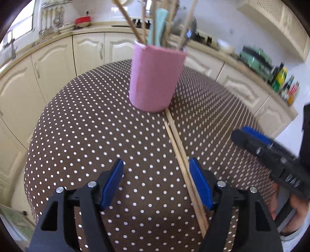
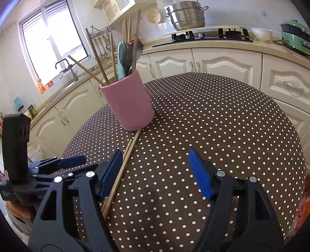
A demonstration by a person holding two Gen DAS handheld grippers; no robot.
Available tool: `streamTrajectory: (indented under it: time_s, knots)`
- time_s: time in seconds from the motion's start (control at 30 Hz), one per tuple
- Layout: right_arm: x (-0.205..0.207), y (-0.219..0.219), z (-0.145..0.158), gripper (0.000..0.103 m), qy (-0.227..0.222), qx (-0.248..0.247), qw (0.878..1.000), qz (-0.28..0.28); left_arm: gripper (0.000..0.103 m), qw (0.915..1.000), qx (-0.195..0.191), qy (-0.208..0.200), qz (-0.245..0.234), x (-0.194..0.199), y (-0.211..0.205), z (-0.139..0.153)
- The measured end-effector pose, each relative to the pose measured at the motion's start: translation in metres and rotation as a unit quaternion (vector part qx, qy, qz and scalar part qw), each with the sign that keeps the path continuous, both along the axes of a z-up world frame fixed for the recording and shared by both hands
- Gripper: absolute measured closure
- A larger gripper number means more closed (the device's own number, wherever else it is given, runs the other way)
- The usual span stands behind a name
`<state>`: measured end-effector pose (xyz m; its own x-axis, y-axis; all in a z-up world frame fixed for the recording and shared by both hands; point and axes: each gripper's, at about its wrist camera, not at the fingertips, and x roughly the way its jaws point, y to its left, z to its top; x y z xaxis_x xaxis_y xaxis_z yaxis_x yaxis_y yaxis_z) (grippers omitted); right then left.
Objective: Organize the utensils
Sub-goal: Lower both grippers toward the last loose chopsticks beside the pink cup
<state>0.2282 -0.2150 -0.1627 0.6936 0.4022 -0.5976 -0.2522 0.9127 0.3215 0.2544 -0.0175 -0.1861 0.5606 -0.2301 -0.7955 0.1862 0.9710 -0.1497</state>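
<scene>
Round surface (image 1: 81, 135) under a brown cloth with white dots. Pink cup (image 1: 155, 77) upright toward the far side, packed with wooden sticks, a pale teal utensil (image 1: 158, 25) and a metal spoon (image 2: 138, 51), all leaning out over the rim. Two chopsticks (image 1: 179, 153) flat on the cloth, side by side and touching, one tip right against the foot of the cup, the other stopping a little short, both running back toward the cameras.

Left gripper (image 1: 156, 186) low over the near edge, jaws released and spread wide, nothing between them; chopsticks just inside the right-hand blue pad (image 1: 199, 184). Right gripper (image 2: 156, 172) likewise spread wide and bare, with the chopsticks passing just beside its left blue pad (image 2: 110, 174); contact with either pad impossible to judge.

From the left wrist, right gripper blurred at the right edge, bare fingers (image 1: 275, 203) wrapped around its handle. From the right wrist, left gripper (image 2: 71, 161) at lower left, just beside.

Behind: cream cabinets (image 2: 222, 64), hob (image 2: 203, 36) carrying a steel pot (image 2: 185, 15), window (image 2: 52, 36) above a tap (image 2: 66, 66).
</scene>
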Motion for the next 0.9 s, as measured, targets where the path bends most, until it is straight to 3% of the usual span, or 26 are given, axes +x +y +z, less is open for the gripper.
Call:
streamTrajectory:
  time_s: [0.07, 0.57, 0.67, 0.77, 0.83, 0.9]
  knots:
    - [0.001, -0.003, -0.001, 0.033, 0.000, 0.005, 1.000, -0.001, 0.034, 0.9996, 0.024, 0.012, 0.001, 0.002, -0.007, -0.007]
    - [0.009, -0.007, -0.009, 0.033, 0.013, 0.030, 0.999, 0.004, 0.032, 0.9975, 0.066, 0.024, 0.005, 0.014, -0.039, -0.014]
    - [0.011, -0.009, -0.009, 0.033, 0.015, 0.036, 0.999, 0.004, 0.031, 0.9945, 0.101, 0.025, -0.005, 0.017, -0.052, -0.016]
    - [0.012, -0.009, -0.010, 0.033, 0.019, 0.036, 0.999, 0.006, 0.031, 0.9935, 0.112, 0.017, -0.010, 0.017, -0.057, -0.016]
    - [0.013, -0.009, -0.011, 0.033, 0.021, 0.033, 0.999, 0.009, 0.035, 0.9948, 0.098, 0.025, -0.008, 0.020, -0.055, -0.015]
    - [0.014, -0.007, -0.011, 0.033, 0.024, 0.028, 0.999, 0.013, 0.053, 0.9953, 0.093, 0.023, -0.005, 0.020, -0.049, -0.014]
